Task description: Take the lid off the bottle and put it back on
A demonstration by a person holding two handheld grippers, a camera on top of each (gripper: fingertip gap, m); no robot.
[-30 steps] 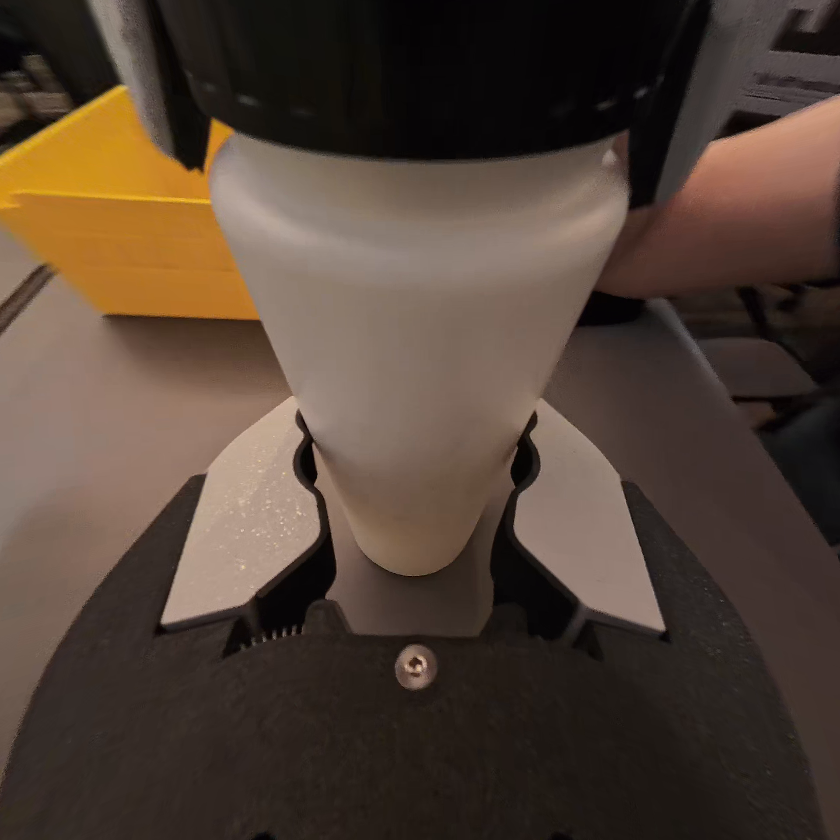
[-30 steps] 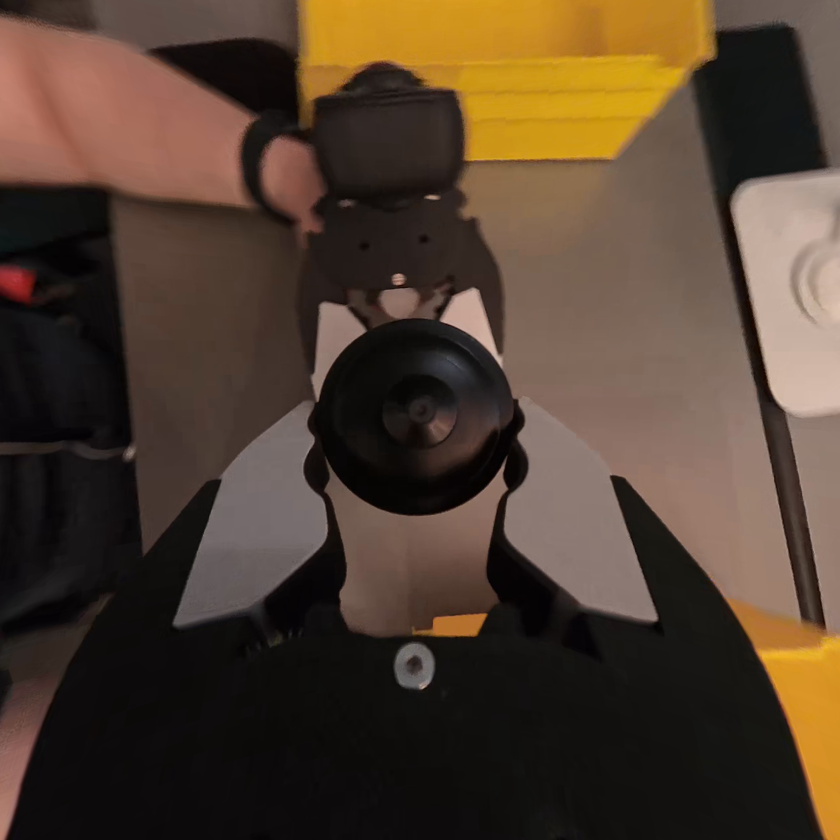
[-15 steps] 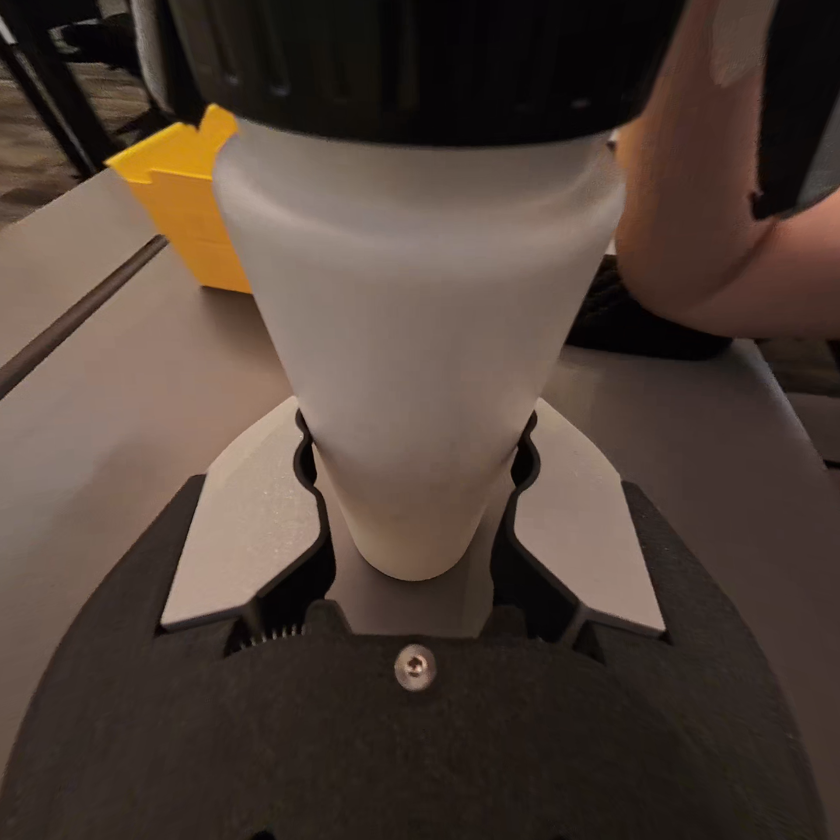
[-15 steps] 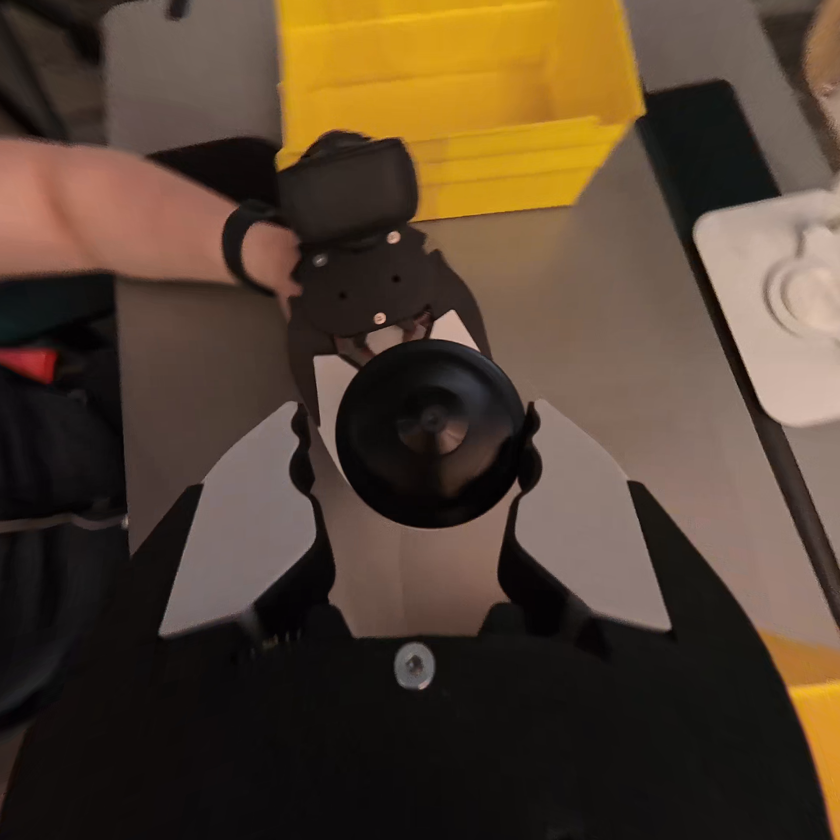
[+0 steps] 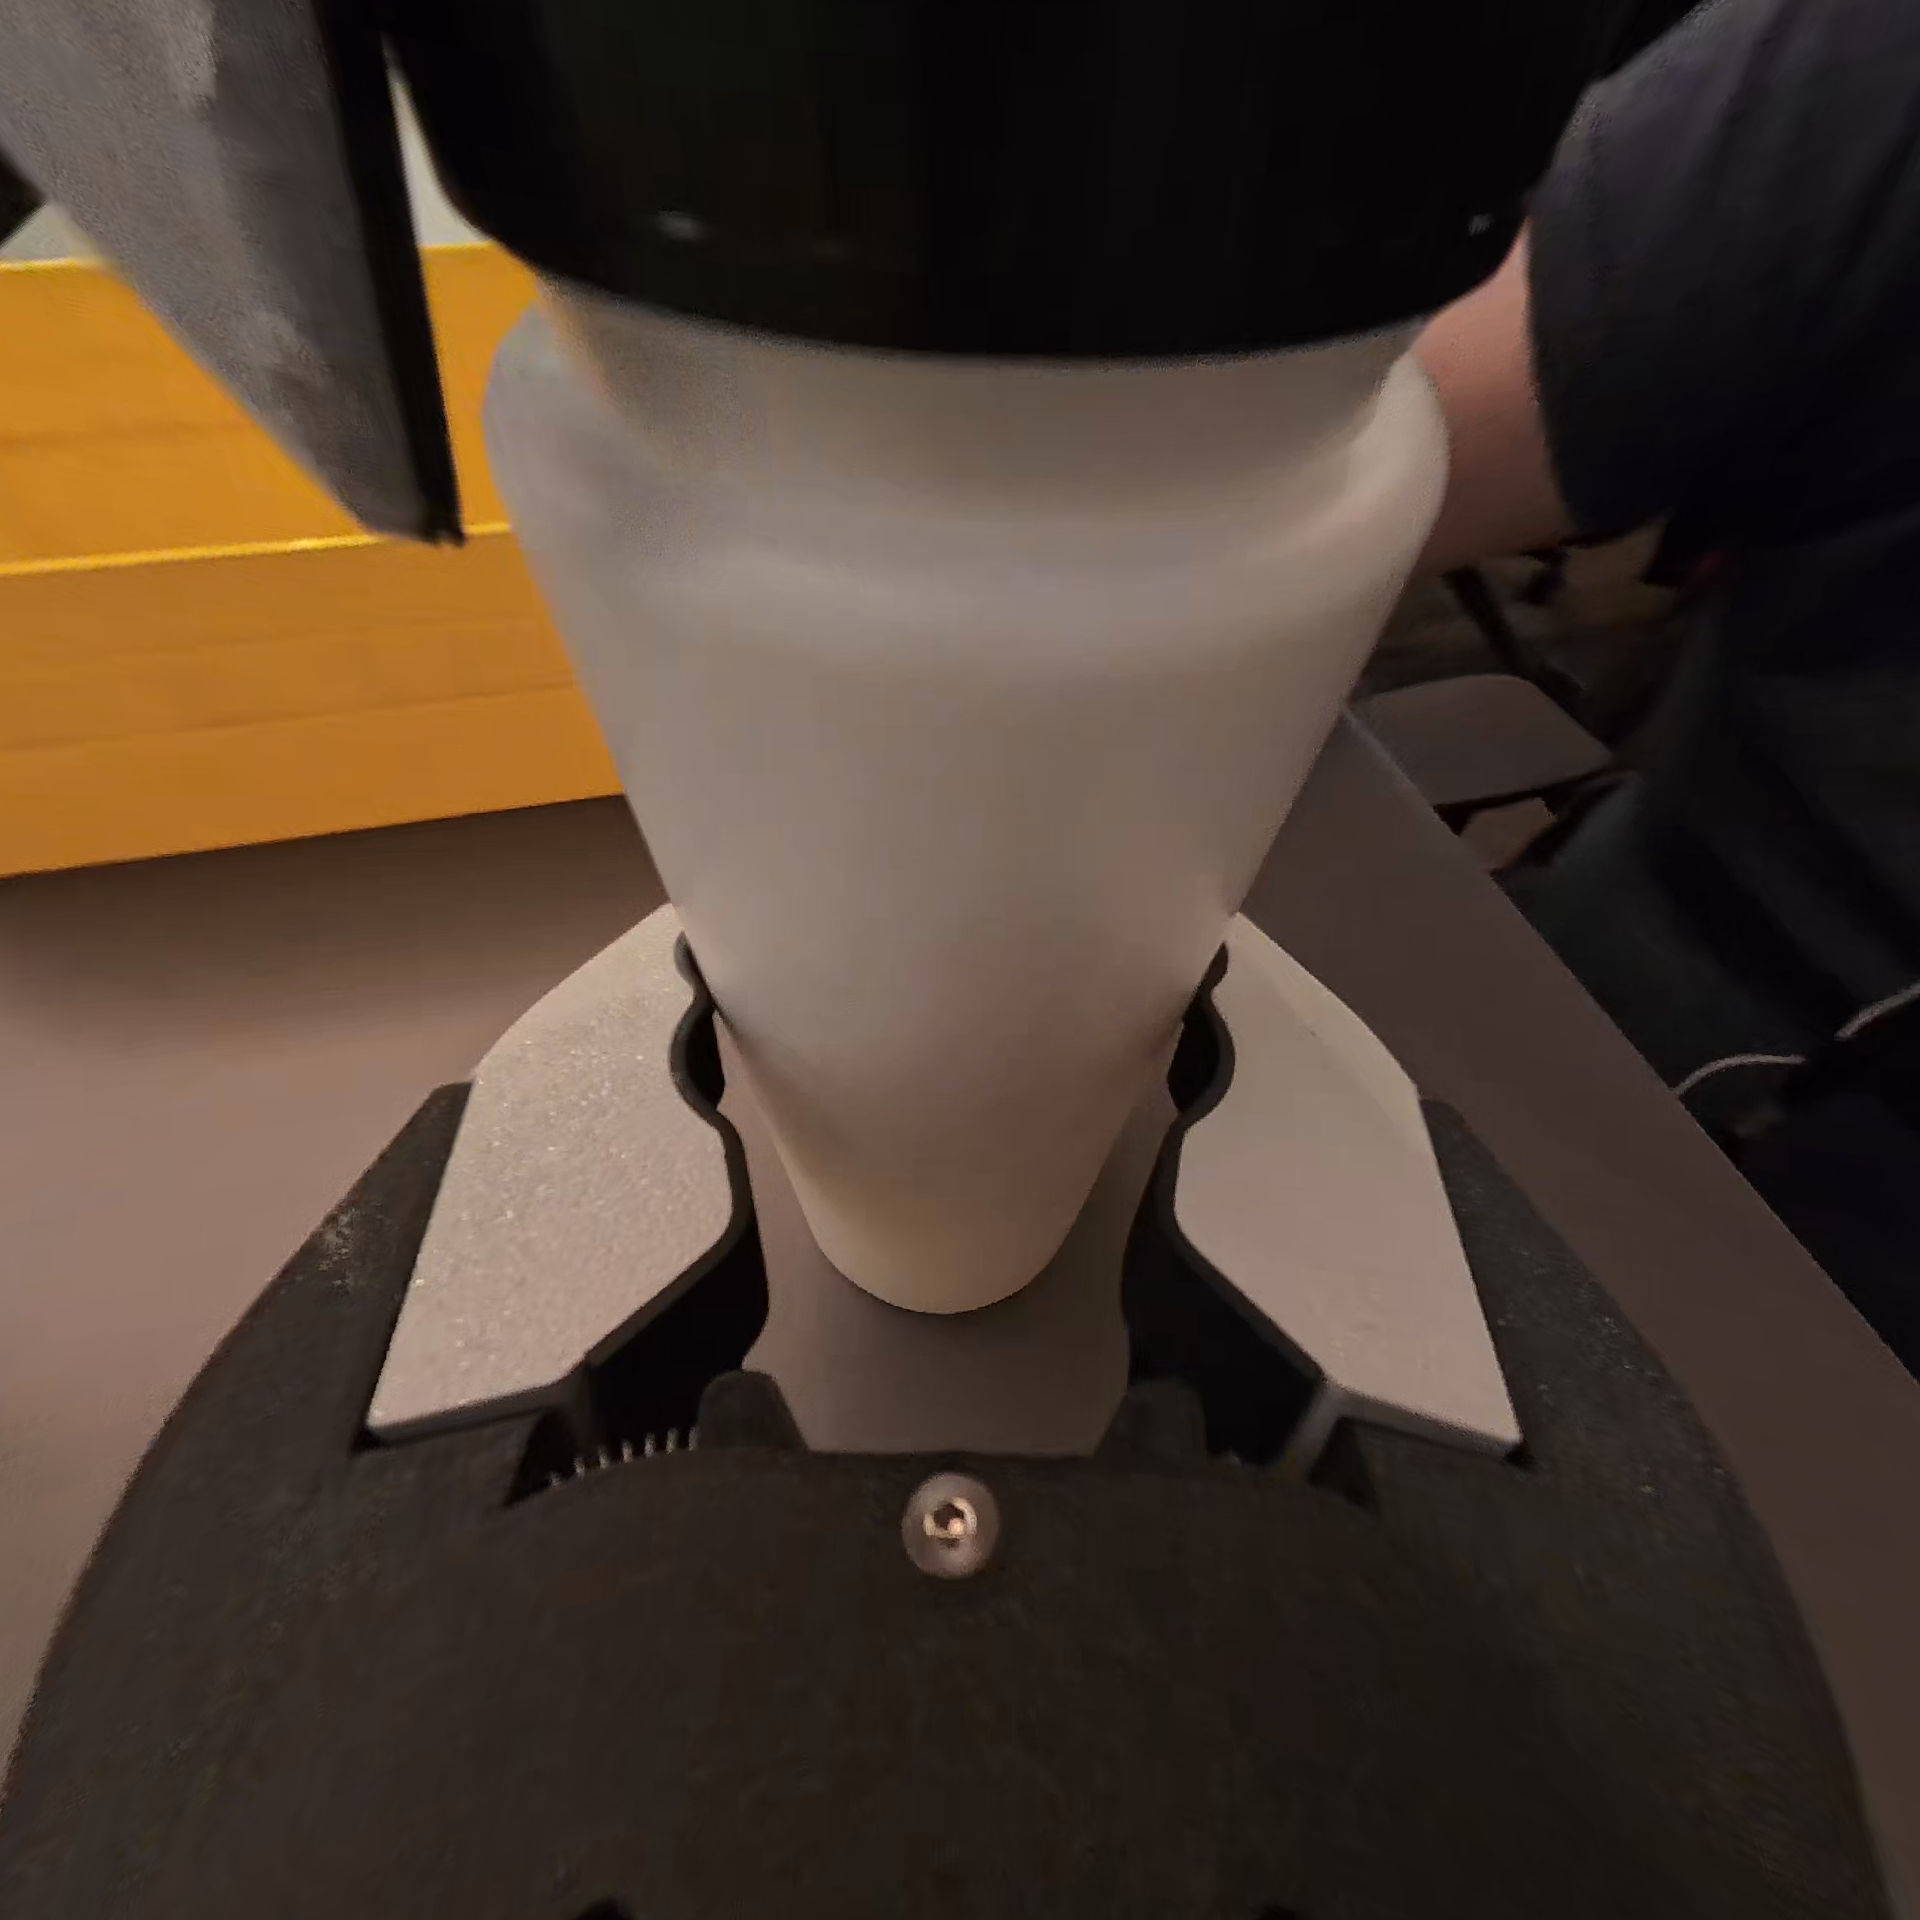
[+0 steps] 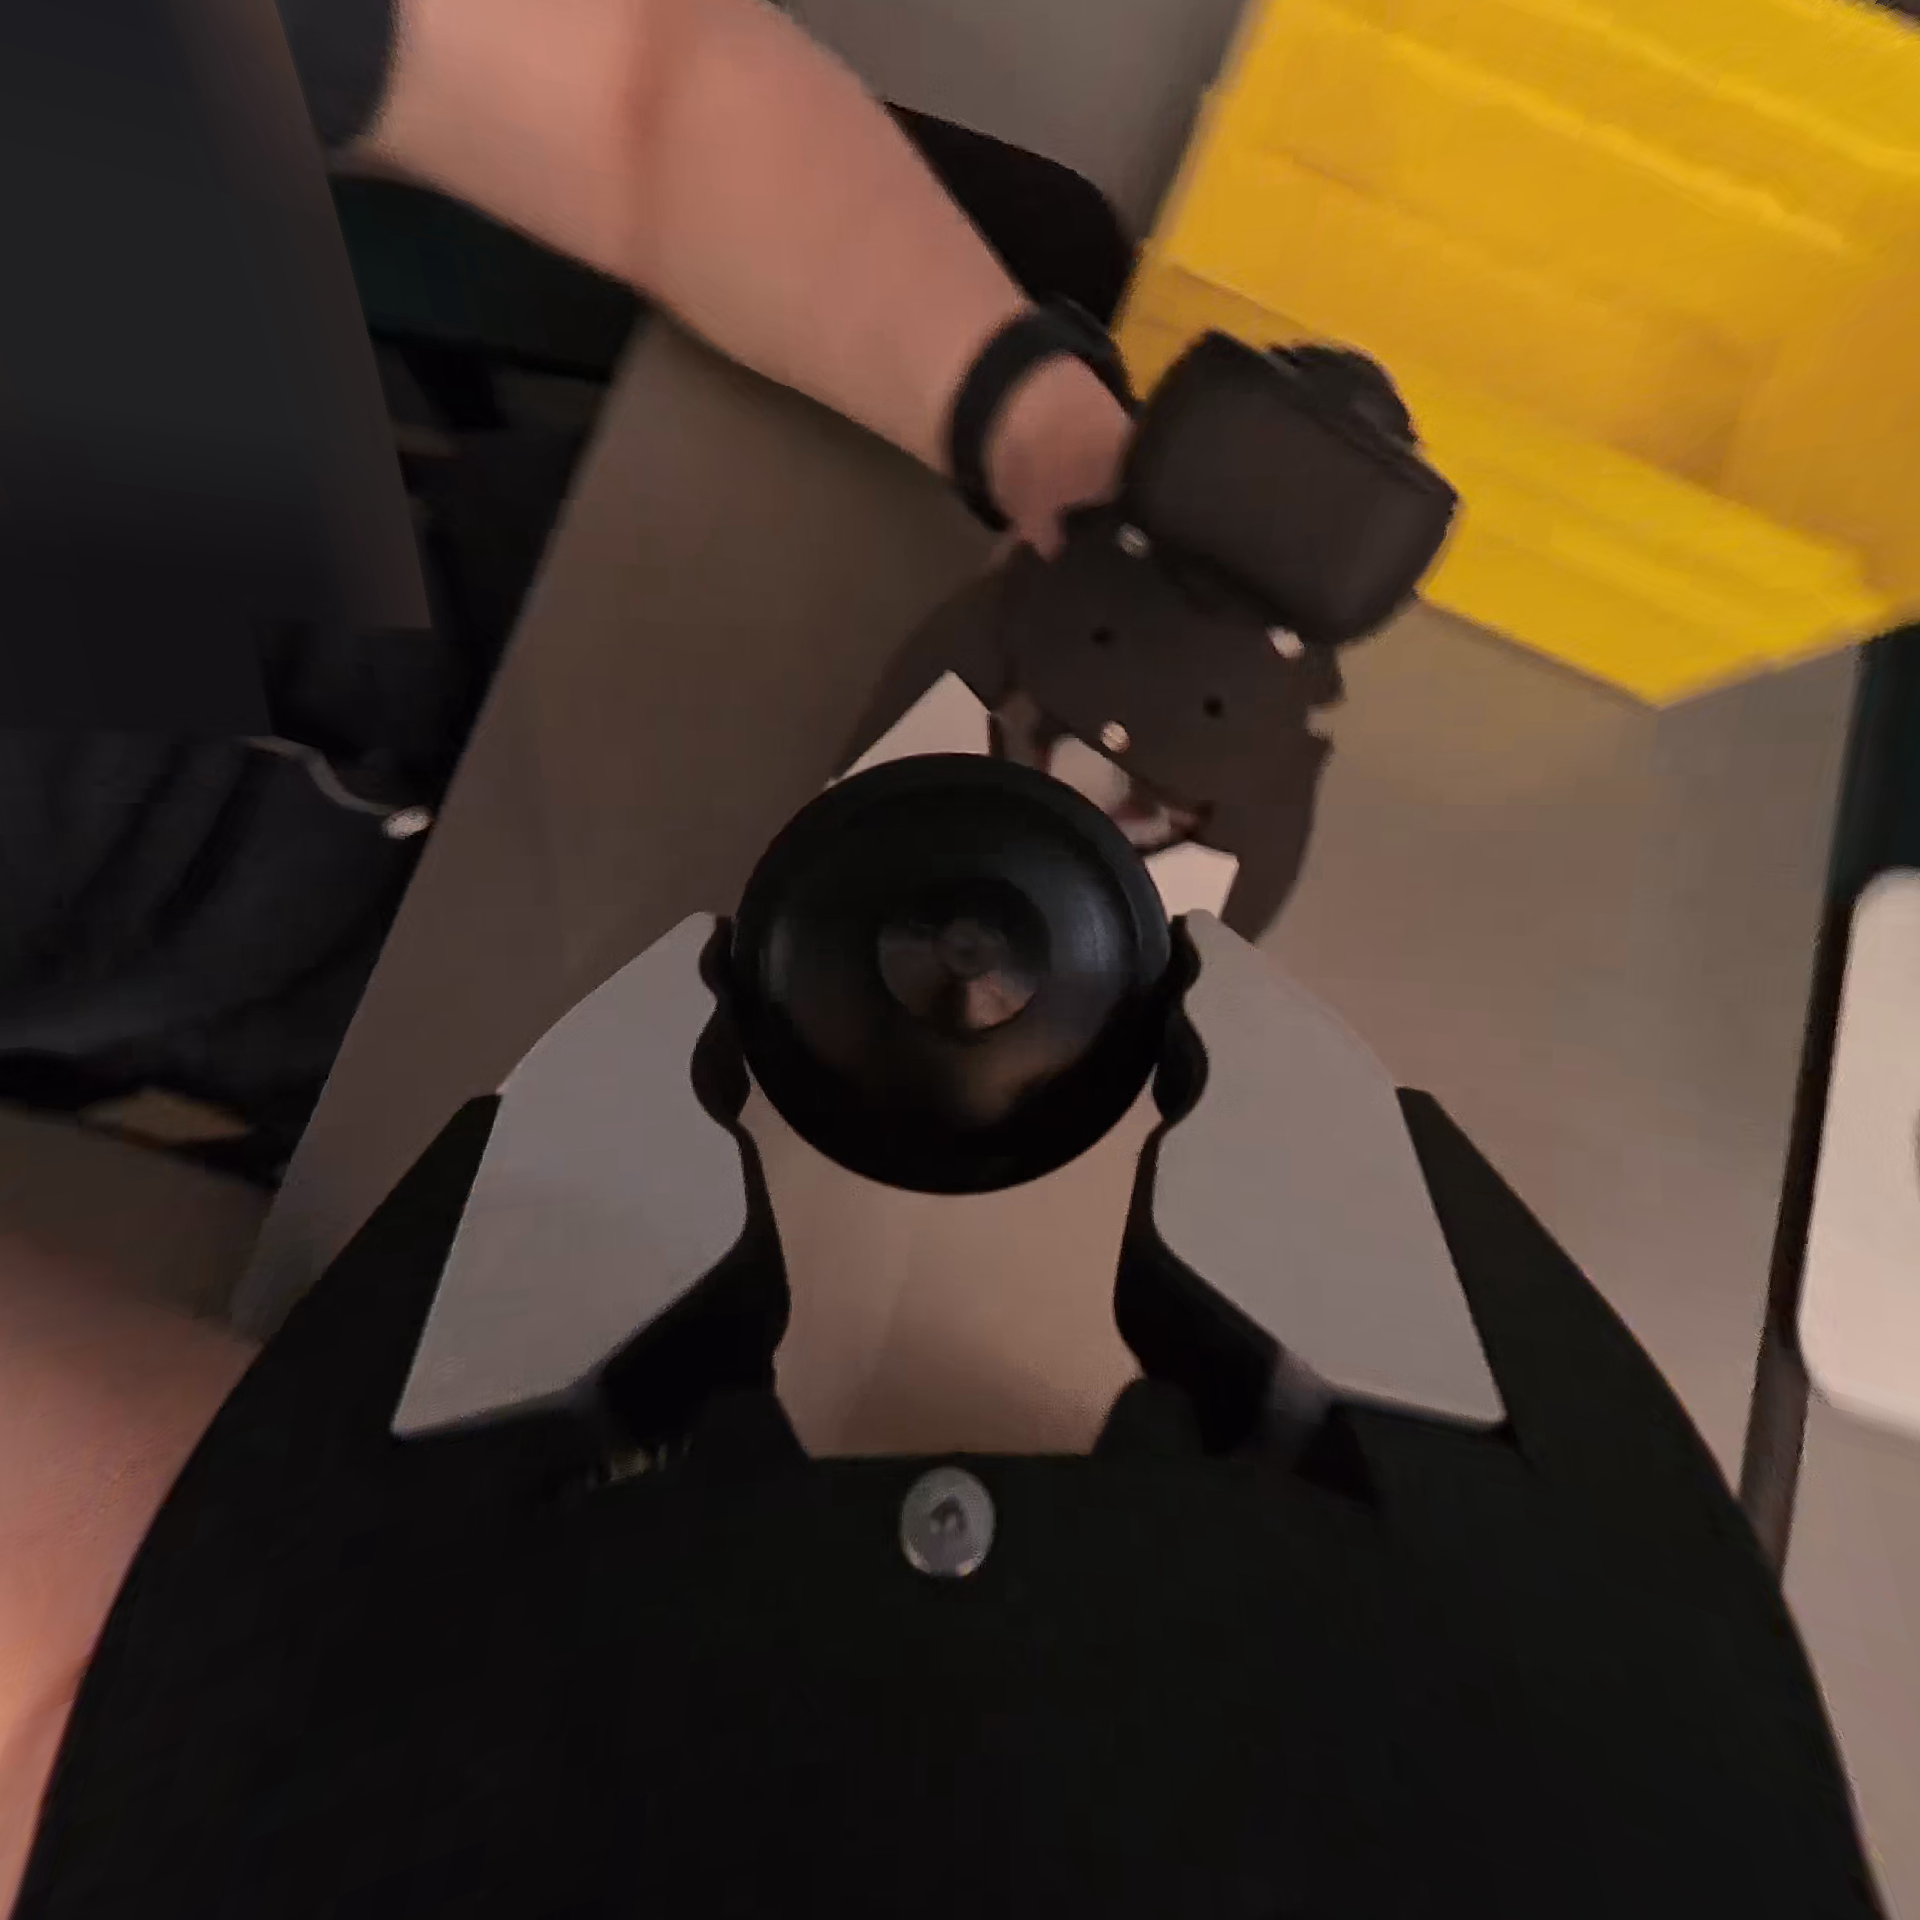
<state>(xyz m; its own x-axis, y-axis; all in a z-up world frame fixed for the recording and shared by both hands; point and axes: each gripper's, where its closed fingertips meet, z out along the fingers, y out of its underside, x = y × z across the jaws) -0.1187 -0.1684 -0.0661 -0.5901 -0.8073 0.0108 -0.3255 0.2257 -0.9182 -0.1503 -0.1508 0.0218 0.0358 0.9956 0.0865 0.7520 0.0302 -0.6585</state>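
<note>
Turning the lid (image 6: 951, 971) looks to be the step in hand: the right gripper (image 6: 948, 997) comes down on it from above, its two fingers (image 6: 613, 1164) pressed against opposite sides of the black cap, so it is clamped on the lid. Whether the cap is being loosened or tightened cannot be told from these views; in the left wrist view it sits flush on the bottle's shoulder with no gap showing, so I judge it is seated on the neck either way.

The left gripper (image 5: 951, 1049) holds the bottle (image 5: 956, 727) low on its white body, the fingers closed snugly on either side just above the base, which hangs between them and close to the palm. The base seems to rest on or just over the grey table (image 5: 260, 987); contact is hidden. The lid lies at the far end of the bottle from these tongs, and one finger of the right gripper shows beside it at upper left.

Behind the bottle, beyond the left gripper, stands a yellow bin (image 5: 208, 675).

The next move calls for a steady counter-hold below while the upper tongs twist about the bottle's axis, keeping the cap square to the neck. If it is coming off, a straight lift follows; if going on, a last snug turn and release.
</note>
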